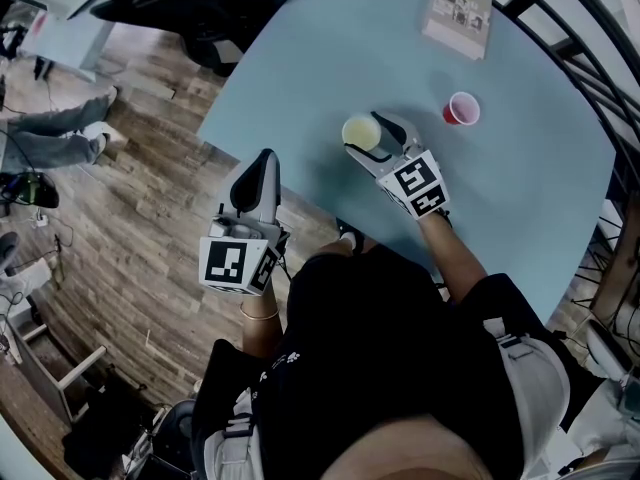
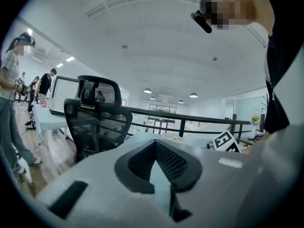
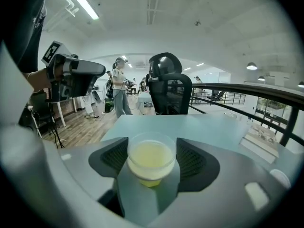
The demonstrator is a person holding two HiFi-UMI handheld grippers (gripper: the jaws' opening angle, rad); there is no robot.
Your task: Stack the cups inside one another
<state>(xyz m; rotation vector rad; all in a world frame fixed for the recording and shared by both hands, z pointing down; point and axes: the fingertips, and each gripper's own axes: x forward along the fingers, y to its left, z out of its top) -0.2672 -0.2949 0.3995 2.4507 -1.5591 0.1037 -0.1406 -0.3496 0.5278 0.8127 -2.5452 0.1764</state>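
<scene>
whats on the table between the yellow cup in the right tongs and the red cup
Nothing. The head view shows only bare blue table between the yellow cup and the red cup.

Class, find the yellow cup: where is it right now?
The yellow cup is clamped in the right gripper over the blue table, head view centre, with the red cup to its right.

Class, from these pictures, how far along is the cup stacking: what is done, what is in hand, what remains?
Done: nothing is stacked; the red cup stands alone on the table. In hand: the right gripper is shut on the yellow cup; the left gripper is shut, empty, beside the table. Left: nesting one cup in the other.
</scene>
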